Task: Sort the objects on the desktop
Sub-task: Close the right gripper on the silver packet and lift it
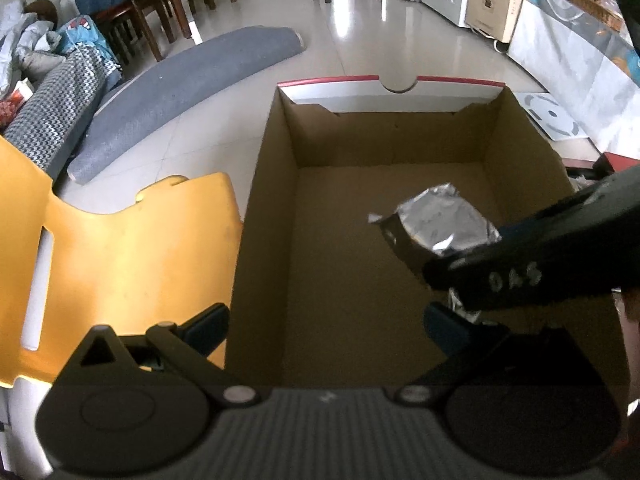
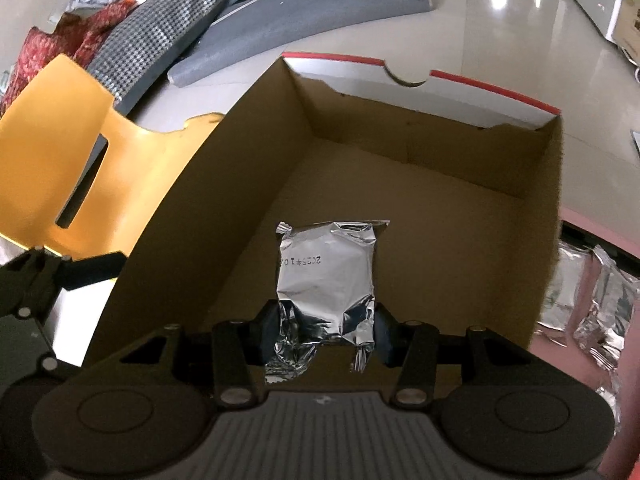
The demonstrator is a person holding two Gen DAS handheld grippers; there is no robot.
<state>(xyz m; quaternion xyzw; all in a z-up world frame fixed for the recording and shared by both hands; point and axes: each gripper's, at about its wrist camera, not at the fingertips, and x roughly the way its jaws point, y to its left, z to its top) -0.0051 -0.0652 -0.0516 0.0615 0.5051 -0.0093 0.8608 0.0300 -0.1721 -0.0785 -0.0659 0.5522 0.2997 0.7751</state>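
A silver foil packet (image 2: 326, 276) hangs over the inside of an open brown cardboard box (image 2: 440, 148), and my right gripper (image 2: 326, 334) is shut on its lower crumpled end. The left wrist view shows the same foil packet (image 1: 436, 220) above the cardboard box (image 1: 276, 184) floor, with the right gripper (image 1: 452, 276) reaching in from the right side. My left gripper (image 1: 326, 330) stands open with nothing between its fingers, straddling the box's near left wall. It also appears at the left edge of the right wrist view, as the left gripper (image 2: 96, 264).
A yellow plastic chair (image 1: 120, 248) stands against the box's left side. Several more foil packets (image 2: 592, 296) lie on a pink surface right of the box. Behind, on the tiled floor, lie a grey rolled mat (image 1: 180, 92) and piled cloth (image 1: 48, 92).
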